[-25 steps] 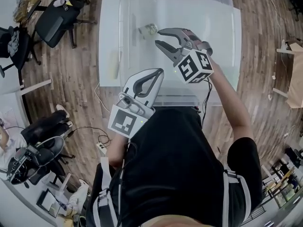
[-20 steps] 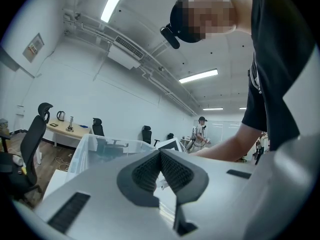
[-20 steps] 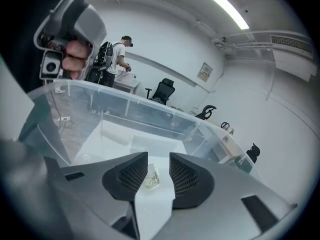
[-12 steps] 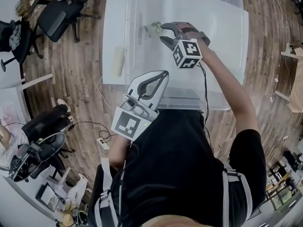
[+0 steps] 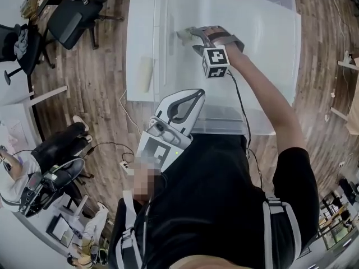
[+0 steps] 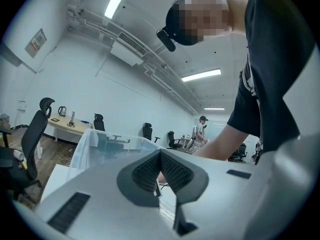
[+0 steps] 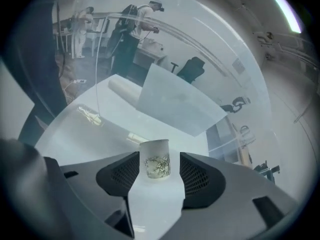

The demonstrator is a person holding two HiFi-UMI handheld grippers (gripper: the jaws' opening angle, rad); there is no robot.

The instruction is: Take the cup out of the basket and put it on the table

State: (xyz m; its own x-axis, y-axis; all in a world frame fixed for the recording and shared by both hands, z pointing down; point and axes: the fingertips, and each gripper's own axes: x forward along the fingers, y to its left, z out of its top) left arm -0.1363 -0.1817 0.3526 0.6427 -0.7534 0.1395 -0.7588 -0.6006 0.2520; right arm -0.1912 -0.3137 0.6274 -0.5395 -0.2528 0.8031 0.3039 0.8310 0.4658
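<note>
Right gripper (image 5: 190,39) is inside the clear basket (image 5: 263,66) on the worktop (image 5: 137,27). Its fingers, just opening, stand apart either side of the upright bamboo-print cup (image 7: 157,160), not touching it. Left gripper (image 5: 196,93) fingers are closed and empty.

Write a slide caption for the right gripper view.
Right gripper, jaws just opening, frames the upright bamboo-print cup in the basket, pads not touching it.

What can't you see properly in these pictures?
Head view: the cup is mostly hidden behind the right gripper.
Right gripper view: the cup's inside is hidden by its own wall.
Left gripper view: the left gripper covers the bottom of the basket; no cup shows.
</note>
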